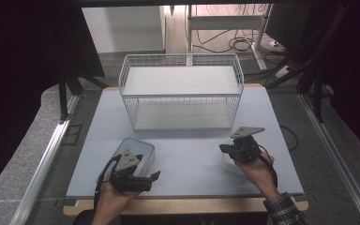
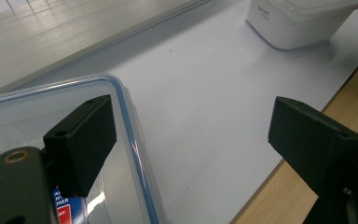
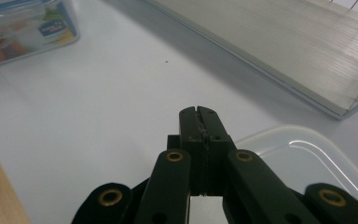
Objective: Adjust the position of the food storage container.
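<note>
Bench (image 1: 183, 154) carries a wire rack (image 1: 182, 91), both shelves bare, well ahead of both grippers. Nothing racked yet; judged, the job is barely started. Clear box (image 1: 136, 152) with blue-sealed lid sits under the left gripper (image 1: 140, 180), jaws wide apart straddling its near edge, gripping nothing. White tub (image 2: 298, 21) lies just below the right gripper (image 3: 199, 114), jaws pressed together, empty. Left gripper view shows the tub whole; high view has it mostly hidden by the hand.

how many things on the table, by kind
plastic boxes: 2, one blue-rimmed box under the left claw, one white box under the right claw
wire rack: 1
total: 3
</note>
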`<state>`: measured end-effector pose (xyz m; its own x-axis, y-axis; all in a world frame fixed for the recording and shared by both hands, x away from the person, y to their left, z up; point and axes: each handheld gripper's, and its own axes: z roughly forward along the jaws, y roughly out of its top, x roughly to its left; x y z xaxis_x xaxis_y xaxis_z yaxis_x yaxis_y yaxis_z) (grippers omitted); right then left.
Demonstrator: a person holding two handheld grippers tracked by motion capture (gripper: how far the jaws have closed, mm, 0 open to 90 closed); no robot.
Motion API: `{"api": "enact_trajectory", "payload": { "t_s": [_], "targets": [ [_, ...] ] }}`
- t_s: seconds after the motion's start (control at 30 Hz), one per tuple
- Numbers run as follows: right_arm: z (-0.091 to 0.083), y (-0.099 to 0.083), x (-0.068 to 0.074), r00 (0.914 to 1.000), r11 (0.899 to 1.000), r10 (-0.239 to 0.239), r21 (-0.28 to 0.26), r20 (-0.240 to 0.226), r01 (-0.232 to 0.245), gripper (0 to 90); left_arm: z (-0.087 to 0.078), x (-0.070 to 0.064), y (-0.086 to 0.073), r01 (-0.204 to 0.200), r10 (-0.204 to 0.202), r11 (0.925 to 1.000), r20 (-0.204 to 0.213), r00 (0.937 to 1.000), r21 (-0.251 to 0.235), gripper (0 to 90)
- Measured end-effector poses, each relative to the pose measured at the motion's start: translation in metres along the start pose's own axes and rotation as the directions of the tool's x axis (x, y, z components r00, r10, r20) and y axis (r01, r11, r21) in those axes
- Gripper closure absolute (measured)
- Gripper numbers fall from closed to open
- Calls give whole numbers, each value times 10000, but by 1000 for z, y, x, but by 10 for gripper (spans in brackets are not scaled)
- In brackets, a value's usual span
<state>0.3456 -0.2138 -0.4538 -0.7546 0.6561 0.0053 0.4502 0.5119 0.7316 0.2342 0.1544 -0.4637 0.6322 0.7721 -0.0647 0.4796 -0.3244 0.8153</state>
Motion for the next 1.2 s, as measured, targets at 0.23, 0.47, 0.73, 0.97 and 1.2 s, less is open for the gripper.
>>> {"api": "enact_trajectory", "payload": {
  "t_s": [0.23,0.47,0.73,0.97,1.2],
  "targets": [
    [17,-1,5,9999,9991,-141,411,-35,143,897,2,-1,-1,-73,73,9999,-64,10000,82,148],
    [17,-7,6,9998,9973,-197,712,-5,196,898,0,0,-2,-3,3,10000,-22,10000,-12,152],
    [1,-19,-4,9992,9965,66,829,382,-98,898,-1,1,-2,18,-18,10000,-43,10000,-42,158],
    [-17,-34,-14,9969,9958,418,784,667,-470,898,0,0,-3,9,-9,10000,107,9999,2,196],
    [-32,-46,-28,9910,9930,894,681,992,-964,898,-3,4,-4,202,-199,9998,273,9994,-74,263]
  ]
}}
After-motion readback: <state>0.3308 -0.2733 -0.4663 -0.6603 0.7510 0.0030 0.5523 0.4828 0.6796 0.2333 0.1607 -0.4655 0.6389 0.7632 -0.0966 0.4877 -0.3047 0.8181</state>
